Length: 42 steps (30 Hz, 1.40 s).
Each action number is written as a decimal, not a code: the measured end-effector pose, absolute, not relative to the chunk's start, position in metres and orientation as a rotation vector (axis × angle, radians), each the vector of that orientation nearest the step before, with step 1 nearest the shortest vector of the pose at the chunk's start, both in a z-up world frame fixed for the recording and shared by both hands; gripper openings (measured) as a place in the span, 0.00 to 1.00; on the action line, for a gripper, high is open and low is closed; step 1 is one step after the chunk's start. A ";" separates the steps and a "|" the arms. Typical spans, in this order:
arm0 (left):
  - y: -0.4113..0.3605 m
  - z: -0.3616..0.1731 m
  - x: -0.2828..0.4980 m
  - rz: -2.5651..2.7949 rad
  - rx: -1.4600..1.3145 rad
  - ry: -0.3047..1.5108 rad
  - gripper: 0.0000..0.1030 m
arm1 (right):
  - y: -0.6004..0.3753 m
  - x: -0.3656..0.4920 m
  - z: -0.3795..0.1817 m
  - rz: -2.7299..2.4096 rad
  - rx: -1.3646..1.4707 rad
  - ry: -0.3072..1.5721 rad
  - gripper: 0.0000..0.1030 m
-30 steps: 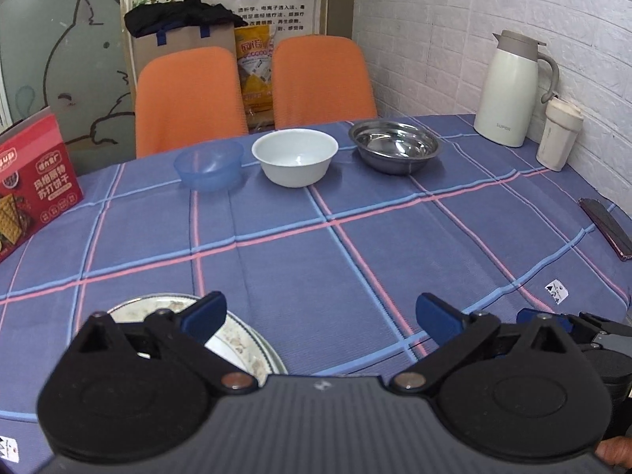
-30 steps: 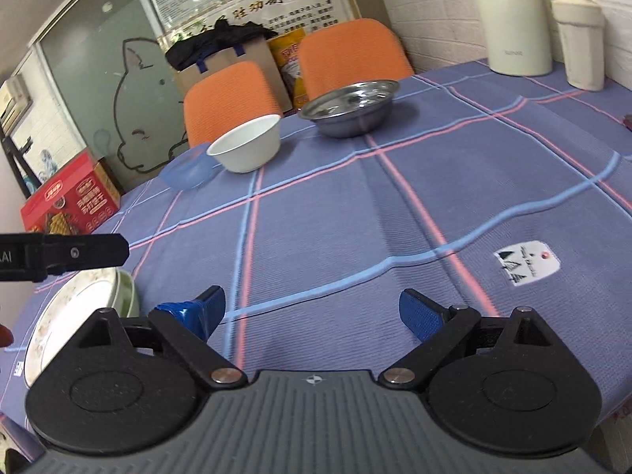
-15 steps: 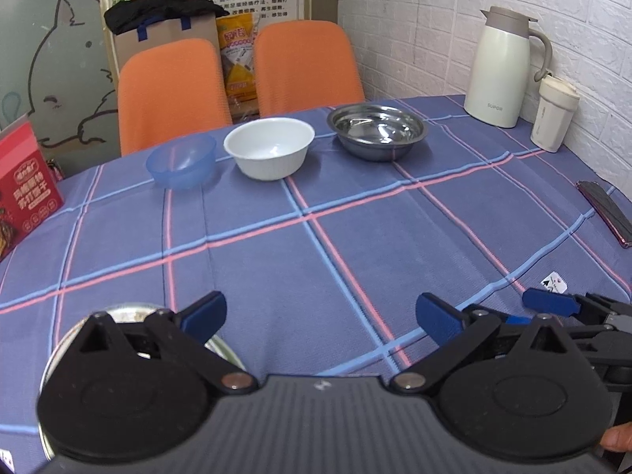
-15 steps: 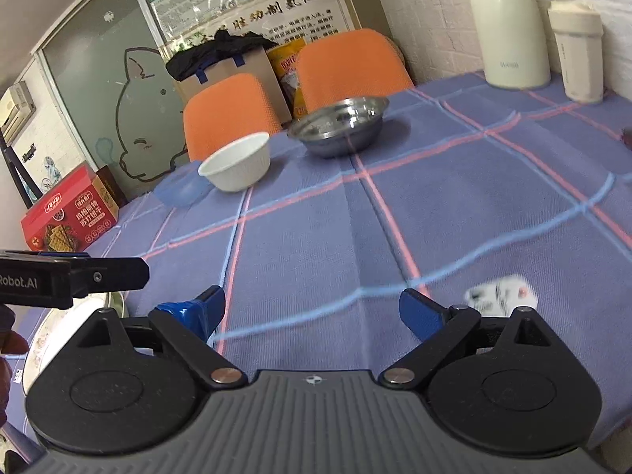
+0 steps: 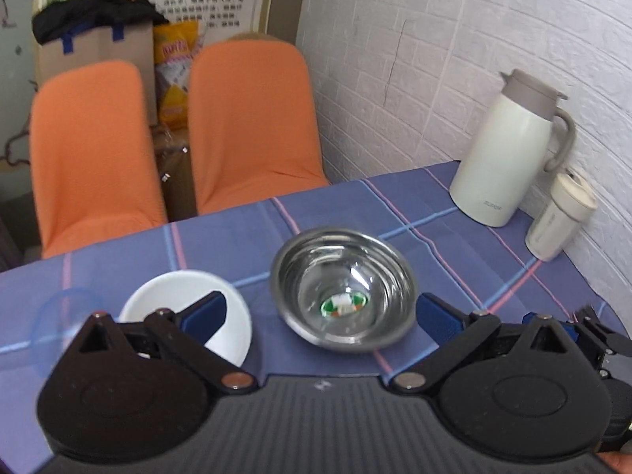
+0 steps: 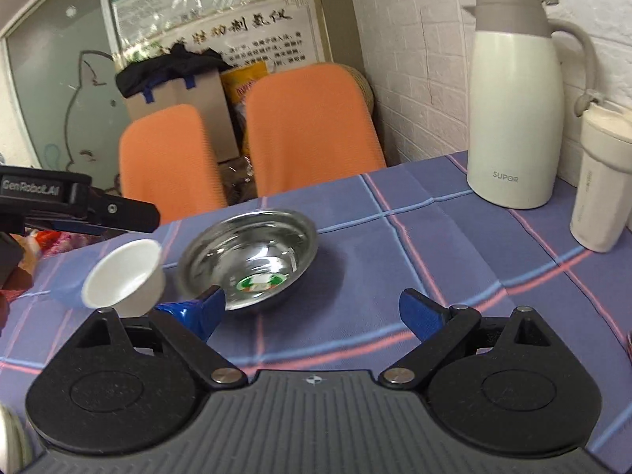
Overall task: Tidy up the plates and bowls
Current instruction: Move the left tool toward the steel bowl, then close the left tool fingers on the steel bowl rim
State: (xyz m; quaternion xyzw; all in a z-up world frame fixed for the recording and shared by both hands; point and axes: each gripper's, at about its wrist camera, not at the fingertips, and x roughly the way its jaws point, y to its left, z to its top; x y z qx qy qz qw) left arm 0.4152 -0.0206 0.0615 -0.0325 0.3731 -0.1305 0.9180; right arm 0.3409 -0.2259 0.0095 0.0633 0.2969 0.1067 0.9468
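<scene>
Nearest the onlooker, the left gripper [image 5: 318, 310] and the right gripper [image 6: 312, 308] hang low over the checked tablecloth [image 6: 395, 237], each with its blue fingers spread wide and nothing between them. The spread appears to be readiness for a bowl rim, not yet a grasp. Both are levelled forward along the table, tipped slightly down; the right gripper shows at 4 o'clock in the left wrist view.

Just beyond the fingertips, at 12 o'clock, sits the steel bowl [image 5: 343, 304], upright, a sticker on its floor. The white bowl [image 5: 189, 308] stands just beside it at 9 o'clock, apart from it, and partly behind the left finger. A translucent blue bowl [image 5: 65, 312] follows at the far left. The three form a row, which suits nesting one inside another. A plate rim [image 6: 10, 442] shows at 7 o'clock in the right wrist view.

Farther off, at 2 o'clock, a thermos jug [image 6: 513, 110] and lidded cup [image 6: 602, 193] stand against the wall; two orange chairs [image 5: 252, 118] lie beyond the table edge.
</scene>
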 end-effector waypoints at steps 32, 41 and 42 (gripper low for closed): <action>-0.057 -0.025 0.518 -0.312 0.084 0.964 0.50 | -0.163 0.408 -0.027 0.403 -0.021 0.722 0.77; -0.060 0.003 0.481 -0.324 0.086 0.954 0.47 | -0.165 0.370 -0.004 0.403 0.011 0.714 0.79; -0.060 0.005 0.474 -0.325 0.082 0.956 0.47 | -0.167 0.362 -0.002 0.407 0.022 0.718 0.79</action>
